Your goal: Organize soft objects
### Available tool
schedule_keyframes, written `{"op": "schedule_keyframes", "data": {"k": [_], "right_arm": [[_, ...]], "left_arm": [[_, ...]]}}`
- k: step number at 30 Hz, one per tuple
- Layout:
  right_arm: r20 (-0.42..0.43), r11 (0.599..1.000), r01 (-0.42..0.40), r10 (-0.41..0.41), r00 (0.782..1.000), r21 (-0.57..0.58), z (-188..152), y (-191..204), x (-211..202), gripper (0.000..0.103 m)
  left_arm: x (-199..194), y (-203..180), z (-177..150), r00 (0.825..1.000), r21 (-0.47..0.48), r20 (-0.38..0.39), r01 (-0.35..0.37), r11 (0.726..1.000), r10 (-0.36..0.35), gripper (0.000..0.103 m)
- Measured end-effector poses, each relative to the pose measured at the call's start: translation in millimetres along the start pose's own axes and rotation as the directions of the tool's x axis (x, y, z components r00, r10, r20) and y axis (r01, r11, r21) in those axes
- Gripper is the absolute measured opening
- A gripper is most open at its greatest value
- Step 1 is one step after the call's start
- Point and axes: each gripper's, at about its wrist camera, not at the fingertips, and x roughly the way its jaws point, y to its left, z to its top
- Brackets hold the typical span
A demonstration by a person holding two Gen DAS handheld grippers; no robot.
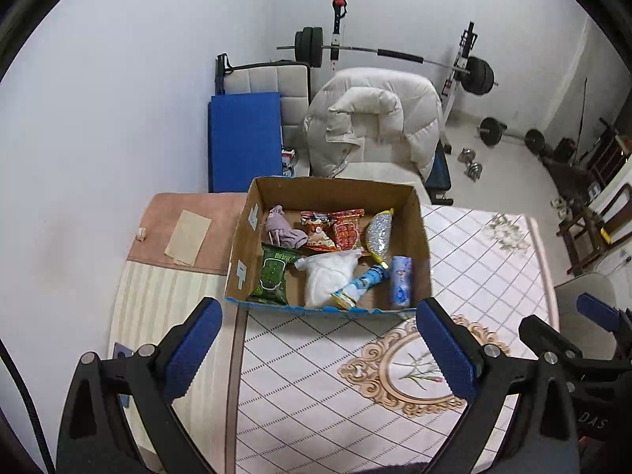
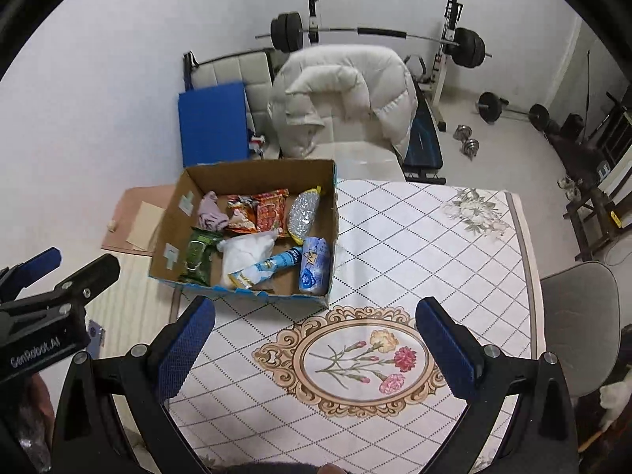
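A cardboard box point(image 1: 328, 187) point(image 2: 252, 172) stands on the table and holds soft items: a purple cloth point(image 1: 282, 231) point(image 2: 211, 213), red snack packets point(image 1: 335, 229) point(image 2: 260, 209), a silver pouch point(image 1: 380, 233) point(image 2: 302, 213), a green wipes pack point(image 1: 272, 274) point(image 2: 197, 256), a white bag point(image 1: 330, 276) point(image 2: 245, 254), a blue-white tube point(image 1: 361, 284) point(image 2: 272, 266) and a blue tissue pack point(image 1: 401, 282) point(image 2: 314, 266). My left gripper point(image 1: 318, 351) is open and empty, above the table in front of the box. My right gripper point(image 2: 316, 347) is open and empty, over the flower medallion.
The table wears a diamond-patterned cloth point(image 2: 414, 237) with a flower medallion point(image 2: 361, 359). A tan paper point(image 1: 187, 237) lies left of the box. Behind are a chair draped with a white down coat point(image 1: 375, 126), a blue mat point(image 1: 245, 138), a barbell rack point(image 1: 395, 55) and dumbbells.
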Motion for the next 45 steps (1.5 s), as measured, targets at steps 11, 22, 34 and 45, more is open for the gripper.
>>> {"op": "schedule_keyframes", "data": {"k": [11,22,34,45], "right_arm": [[0.069,1.0,-0.001,0.002,0.998,-0.009,-20,-10,-79,0.103],[0.145,0.999,0.049,-0.045,0.988,-0.023,-19,-13,-106,0.103],[0.162,0.997,0.078,-0.073,0.984,-0.023,-17,-12,-105,0.103],[0.175,0.996,0.081,-0.073,0.982,-0.038,-16,-12,-110,0.103]], "left_arm": [[-55,-11,-19,0.999,0.019,0.045,0.002,1.0,-0.003,0.101],[-70,-13,-23,0.997,0.003,0.076,-0.007,1.0,0.007,0.101],[-71,-7,-23,0.993,-0.033,0.108,-0.04,0.999,0.043,0.103],[-76,-4,-23,0.991,-0.035,0.129,-0.035,0.999,0.039,0.103]]}}
